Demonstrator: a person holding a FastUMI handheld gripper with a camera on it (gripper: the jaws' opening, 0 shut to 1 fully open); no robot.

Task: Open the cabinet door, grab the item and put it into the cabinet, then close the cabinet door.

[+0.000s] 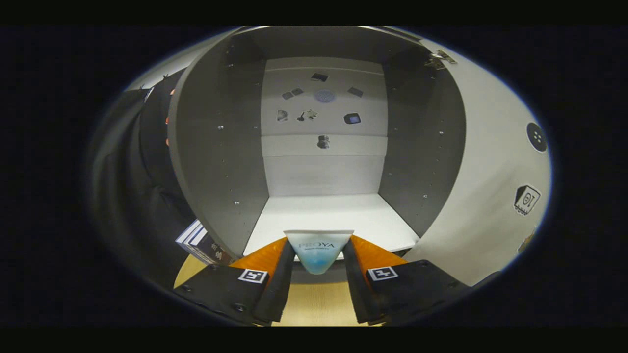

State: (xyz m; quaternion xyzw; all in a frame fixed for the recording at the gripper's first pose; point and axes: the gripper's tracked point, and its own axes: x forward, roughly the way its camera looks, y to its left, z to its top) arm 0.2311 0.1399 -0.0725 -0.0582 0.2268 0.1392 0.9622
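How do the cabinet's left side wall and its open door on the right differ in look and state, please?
The left side wall is grey and fixed, with small rows of holes and studs; the open door is white and swung out to the right, hinged near the top. The wall is bare of pictures, while the door carries dark stickers. Both flank the white shelf floor, ahead of the tube that the hand-held gripper holds between its fingers.

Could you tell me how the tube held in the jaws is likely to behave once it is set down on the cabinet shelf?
The tube, gripped in the gripper, looks like soft plastic with a flat crimped end, so it probably squashes a little. It narrows downward, so it would likely lie flat on the cabinet shelf rather than stand. It seems light.
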